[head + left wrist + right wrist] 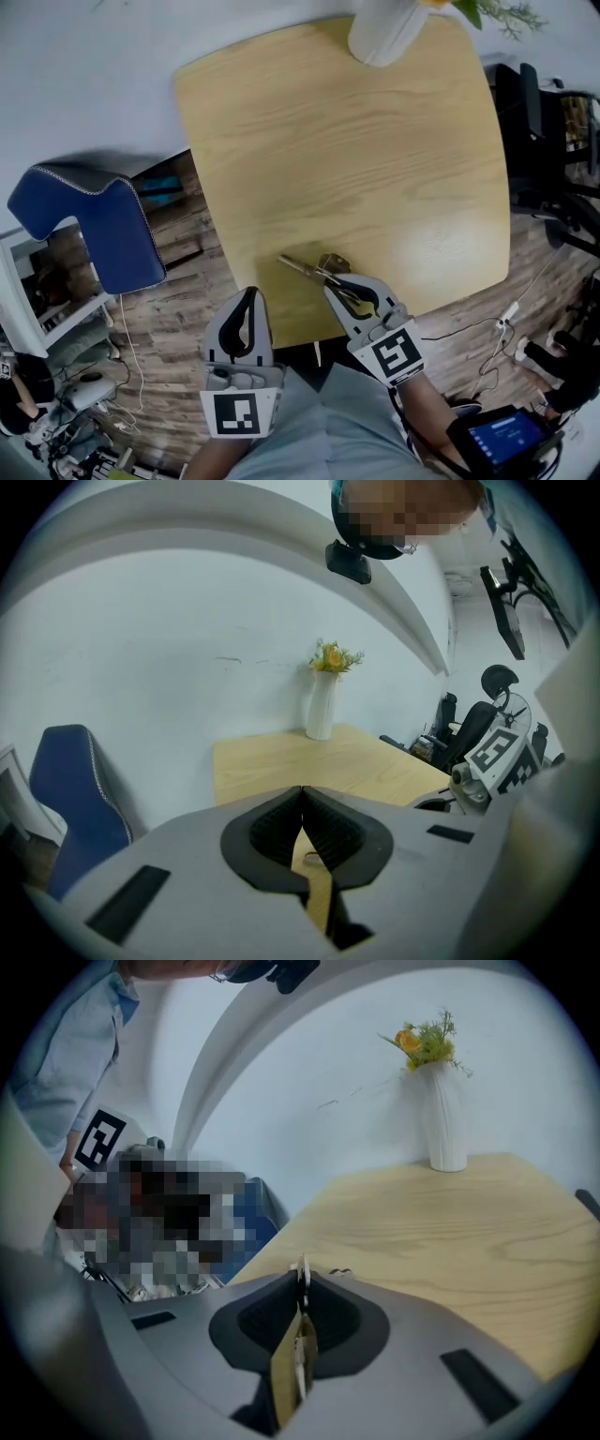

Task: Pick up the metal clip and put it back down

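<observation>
The metal clip [305,267] is a long thin silvery piece with a brass-coloured part, lying close to the front edge of the light wooden table [356,141]. My right gripper [332,282] is shut on its near end. In the right gripper view, the clip [300,1352] stands edge-on between the dark pads, its tip poking out past the right gripper [302,1283]. My left gripper [247,298] hangs just off the table's front edge, to the left of the clip. Its jaws meet in the left gripper view [302,795] with nothing between them.
A white vase [384,33] with yellow flowers stands at the table's far edge. A blue chair [103,225] is on the left and a black office chair [544,141] on the right. Cables [497,333] lie on the plank floor, with a tablet [502,436] at bottom right.
</observation>
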Tool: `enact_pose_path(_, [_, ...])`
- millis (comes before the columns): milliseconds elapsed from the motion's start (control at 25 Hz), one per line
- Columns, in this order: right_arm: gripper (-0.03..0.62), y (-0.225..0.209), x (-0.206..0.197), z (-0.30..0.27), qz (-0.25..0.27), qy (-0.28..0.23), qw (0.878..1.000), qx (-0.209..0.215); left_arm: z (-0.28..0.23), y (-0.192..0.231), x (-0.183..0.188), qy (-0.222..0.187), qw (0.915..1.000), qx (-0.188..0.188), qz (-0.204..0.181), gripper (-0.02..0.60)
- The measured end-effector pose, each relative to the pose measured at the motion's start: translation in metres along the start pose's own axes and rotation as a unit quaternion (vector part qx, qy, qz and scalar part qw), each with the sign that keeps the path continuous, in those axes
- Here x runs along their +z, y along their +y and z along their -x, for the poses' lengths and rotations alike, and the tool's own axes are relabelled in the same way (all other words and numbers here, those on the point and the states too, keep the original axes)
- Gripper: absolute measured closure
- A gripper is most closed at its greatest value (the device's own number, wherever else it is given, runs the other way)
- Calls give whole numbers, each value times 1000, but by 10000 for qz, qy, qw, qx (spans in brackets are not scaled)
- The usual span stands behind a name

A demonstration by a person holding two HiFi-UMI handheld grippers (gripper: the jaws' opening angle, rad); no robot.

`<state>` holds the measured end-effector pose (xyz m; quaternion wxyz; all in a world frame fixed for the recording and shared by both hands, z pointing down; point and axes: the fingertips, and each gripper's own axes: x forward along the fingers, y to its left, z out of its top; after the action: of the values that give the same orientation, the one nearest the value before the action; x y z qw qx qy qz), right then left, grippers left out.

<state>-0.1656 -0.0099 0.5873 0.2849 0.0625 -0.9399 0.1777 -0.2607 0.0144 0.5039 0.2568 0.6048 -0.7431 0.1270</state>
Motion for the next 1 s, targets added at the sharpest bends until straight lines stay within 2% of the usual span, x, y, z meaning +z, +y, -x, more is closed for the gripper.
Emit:
enact_pose_path(200, [537,10,31,23,-187,-280,9983,-484,34,-4,36,-401,9991,-124,-113,563])
enact_pose_path(320, [537,16,62,42,-107,-577,9957,-715,52,-6,64,-753,9968,-205,-150,563])
enact_pose_path(520, [537,10,124,85,396,-1213,9856,-1109,63,-21,115,-1495,9878,-298,-331,563])
enact_pose_path(720, [537,32,173,128,511,-1601,9756,-1414,99,-33,153,-1916,9796,-360,-480,563])
enact_pose_path(1000, [537,48,220,161,768,-2024,9610,-1721,126,-39,184,-2395,9680,-506,-559,563])
